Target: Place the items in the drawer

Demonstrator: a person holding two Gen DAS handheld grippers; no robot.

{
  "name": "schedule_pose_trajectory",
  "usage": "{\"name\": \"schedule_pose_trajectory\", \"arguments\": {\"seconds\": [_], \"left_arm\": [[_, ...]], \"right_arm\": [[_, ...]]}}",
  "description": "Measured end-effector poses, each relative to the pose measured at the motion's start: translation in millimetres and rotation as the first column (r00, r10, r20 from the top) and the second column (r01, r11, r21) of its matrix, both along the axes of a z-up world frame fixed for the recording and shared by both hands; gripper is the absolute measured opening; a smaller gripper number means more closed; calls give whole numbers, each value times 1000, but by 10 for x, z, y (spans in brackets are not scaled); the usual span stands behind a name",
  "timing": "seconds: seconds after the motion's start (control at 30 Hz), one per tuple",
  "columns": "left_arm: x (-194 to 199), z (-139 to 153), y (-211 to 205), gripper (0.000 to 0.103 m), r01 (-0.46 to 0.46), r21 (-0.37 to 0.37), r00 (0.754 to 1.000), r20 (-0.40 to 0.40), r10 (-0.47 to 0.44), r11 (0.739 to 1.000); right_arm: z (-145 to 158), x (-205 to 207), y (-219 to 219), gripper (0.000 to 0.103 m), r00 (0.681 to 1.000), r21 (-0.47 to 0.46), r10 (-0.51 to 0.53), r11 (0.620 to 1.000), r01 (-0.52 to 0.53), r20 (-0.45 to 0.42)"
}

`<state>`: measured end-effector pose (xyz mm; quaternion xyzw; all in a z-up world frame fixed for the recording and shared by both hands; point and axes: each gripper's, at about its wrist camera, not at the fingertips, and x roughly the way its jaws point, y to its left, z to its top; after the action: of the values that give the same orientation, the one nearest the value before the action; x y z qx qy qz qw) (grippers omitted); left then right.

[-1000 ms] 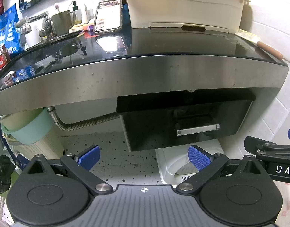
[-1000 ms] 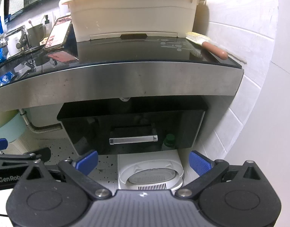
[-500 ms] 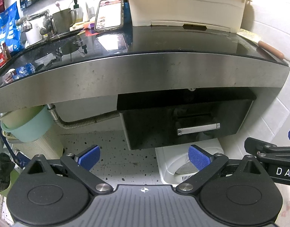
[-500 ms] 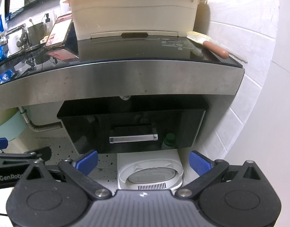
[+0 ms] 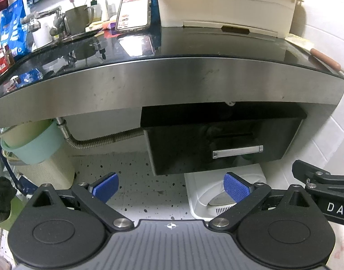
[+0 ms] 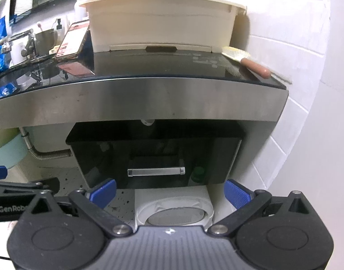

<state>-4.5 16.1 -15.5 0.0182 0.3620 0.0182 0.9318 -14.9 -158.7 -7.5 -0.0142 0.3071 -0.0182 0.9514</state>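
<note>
A black glossy drawer (image 5: 223,145) (image 6: 156,157) with a silver bar handle (image 5: 237,151) (image 6: 156,171) hangs shut under a steel-edged black countertop (image 5: 172,78) (image 6: 138,96). On the counter lie a brush with a brown handle (image 5: 324,61) (image 6: 250,64) at the right end and a phone (image 5: 133,13) (image 6: 73,40) leaning near a cream tub (image 5: 225,2) (image 6: 163,22). My left gripper (image 5: 170,185) is open and holds nothing, low in front of the drawer. My right gripper (image 6: 169,193) is open too, centred below the handle.
A white floor appliance (image 5: 216,193) (image 6: 174,209) sits under the drawer. A corrugated metal hose (image 5: 104,140) and a mint basin (image 5: 34,144) are at the left. A tap (image 5: 43,20), a metal mug (image 5: 78,20) and snack packets (image 5: 12,29) crowd the counter's left. Tiled wall (image 6: 284,135) bounds the right.
Both views have risen and moved slightly closer to the counter; the countertop and drawer sit a little lower in frame. Both grippers remain open.
</note>
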Motion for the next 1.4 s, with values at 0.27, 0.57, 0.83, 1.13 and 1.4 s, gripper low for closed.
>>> {"name": "schedule_pose_trajectory", "arguments": {"seconds": [0.27,0.57,0.83,1.13,1.4], "left_arm": [[-45,-22,44,101,-9,-24,1000,15,10,1000],[-87,-72,84,102,-26,-27,999,35,26,999],[-120,-109,133,102,-23,-33,999,47,25,999],[-166,-141,227,102,-43,-52,997,60,46,998],[-194,-167,319,102,-25,-98,998,48,30,995]], "right_arm": [[-24,-43,-1,103,998,16,17,1000,-18,65],[-77,-141,-158,103,977,125,71,987,-98,202],[-191,-215,-334,103,911,209,151,947,-245,384],[-280,20,-276,103,918,113,226,955,-275,325],[-385,287,-255,103,906,41,326,936,-349,269]]}}
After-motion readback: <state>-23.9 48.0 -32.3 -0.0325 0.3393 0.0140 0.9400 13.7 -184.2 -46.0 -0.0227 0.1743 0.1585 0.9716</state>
